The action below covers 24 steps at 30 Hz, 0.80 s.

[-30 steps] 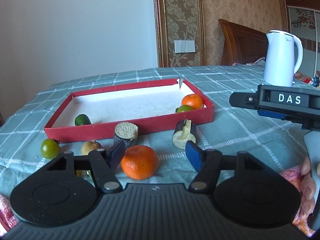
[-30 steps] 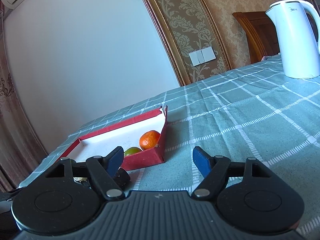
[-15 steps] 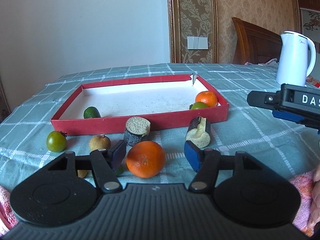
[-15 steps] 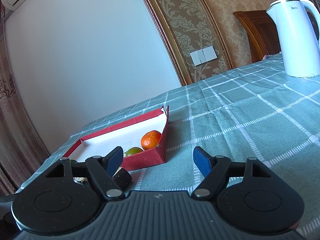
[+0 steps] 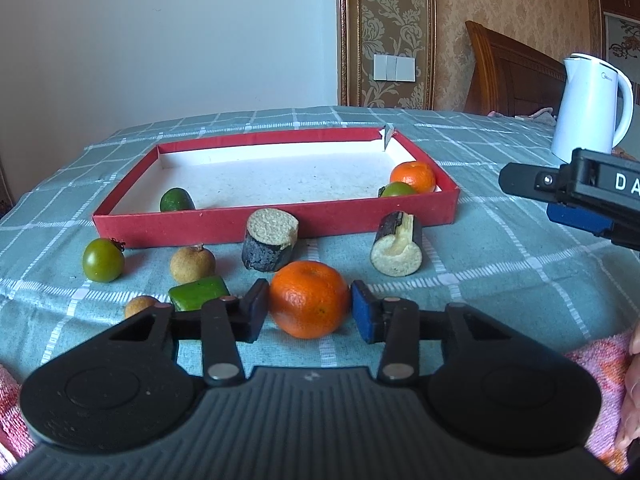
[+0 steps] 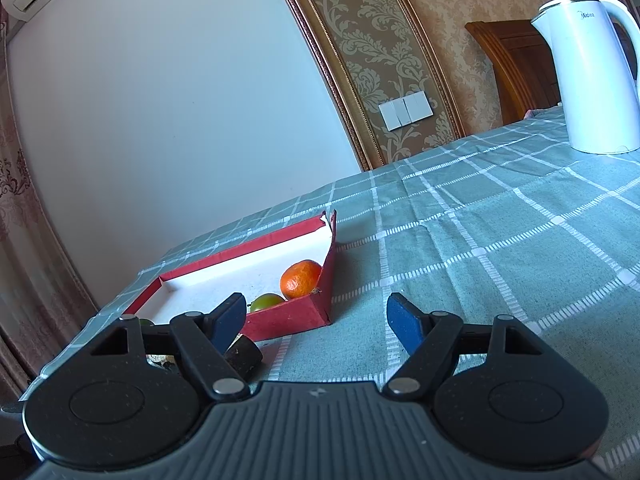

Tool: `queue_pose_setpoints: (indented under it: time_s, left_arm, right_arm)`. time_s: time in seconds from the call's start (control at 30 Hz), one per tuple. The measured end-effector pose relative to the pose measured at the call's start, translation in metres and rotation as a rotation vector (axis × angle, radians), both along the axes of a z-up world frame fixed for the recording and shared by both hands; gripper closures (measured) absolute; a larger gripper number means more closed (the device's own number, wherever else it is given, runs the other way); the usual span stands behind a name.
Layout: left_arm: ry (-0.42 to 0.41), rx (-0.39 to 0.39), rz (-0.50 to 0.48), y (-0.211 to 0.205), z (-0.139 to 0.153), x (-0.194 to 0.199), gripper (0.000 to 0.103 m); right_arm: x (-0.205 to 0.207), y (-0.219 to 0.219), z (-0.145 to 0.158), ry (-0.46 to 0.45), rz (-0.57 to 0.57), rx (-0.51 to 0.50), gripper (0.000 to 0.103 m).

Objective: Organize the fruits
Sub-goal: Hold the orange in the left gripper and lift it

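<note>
Change: since the earlier frame the left gripper point(image 5: 308, 312) has drawn its jaws in around the orange point(image 5: 309, 299) — they have just been closing, with the fruit between them.
Left jaws: both pads touch the orange's sides — pinching it, as far as the left wrist view shows.
Orange: on the cloth point(image 5: 500, 256), in front of the red tray point(image 5: 272, 222); round, so no long axis governs the grip.
Key relation: the tray lies straight ahead of the left jaws, just past two cut stalk pieces point(image 5: 270, 244); the lift probably has to clear these and the near wall.
Nearer hand: the left — the right gripper point(image 6: 310, 318) hangs off to the tray's right corner, jaws spread and nothing between them.
Tray contents: a second orange point(image 5: 413, 176) and a green fruit point(image 5: 398, 190) in the near right corner, a dark green fruit point(image 5: 177, 200) at the near left.
Loose fruit: a green tomato point(image 5: 103, 260), a longan point(image 5: 193, 264), a green block point(image 5: 199, 293), a smaller longan point(image 5: 140, 306).
Background: a white kettle point(image 5: 588, 108), well apart.
</note>
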<state>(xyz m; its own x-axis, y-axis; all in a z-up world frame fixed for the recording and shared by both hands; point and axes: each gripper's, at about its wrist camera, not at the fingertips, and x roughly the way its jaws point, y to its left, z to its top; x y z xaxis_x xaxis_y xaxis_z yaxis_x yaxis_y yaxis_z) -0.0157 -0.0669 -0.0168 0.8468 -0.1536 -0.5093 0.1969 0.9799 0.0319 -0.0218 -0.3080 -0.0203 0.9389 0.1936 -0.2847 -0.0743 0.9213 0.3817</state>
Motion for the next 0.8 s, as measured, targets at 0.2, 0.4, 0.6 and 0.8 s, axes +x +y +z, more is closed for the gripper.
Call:
queue_pose_setpoints:
  time_s: [0.2, 0.4, 0.6, 0.8]
  left_arm:
    - [-0.004, 0.015, 0.007, -0.0024, 0.0004, -0.0012, 0.062]
    - [-0.012, 0.020, 0.010, -0.0033, -0.0008, -0.0021, 0.062]
    - [-0.012, 0.010, 0.019, -0.0012, -0.0006, -0.0017, 0.062]
    - [-0.011, 0.008, 0.033, 0.0019, 0.0025, -0.0022, 0.062]
  right_arm:
    - [0.0007, 0.0004, -0.0011, 0.009, 0.003, -0.003, 0.026]
    - [0.0031, 0.0004, -0.0022, 0.026, 0.001, -0.004, 0.026]
    - [0.0047, 0.0002, -0.0027, 0.039, -0.003, -0.002, 0.026]
    - [0.0050, 0.0008, -0.0028, 0.045, -0.011, -0.003, 0.026]
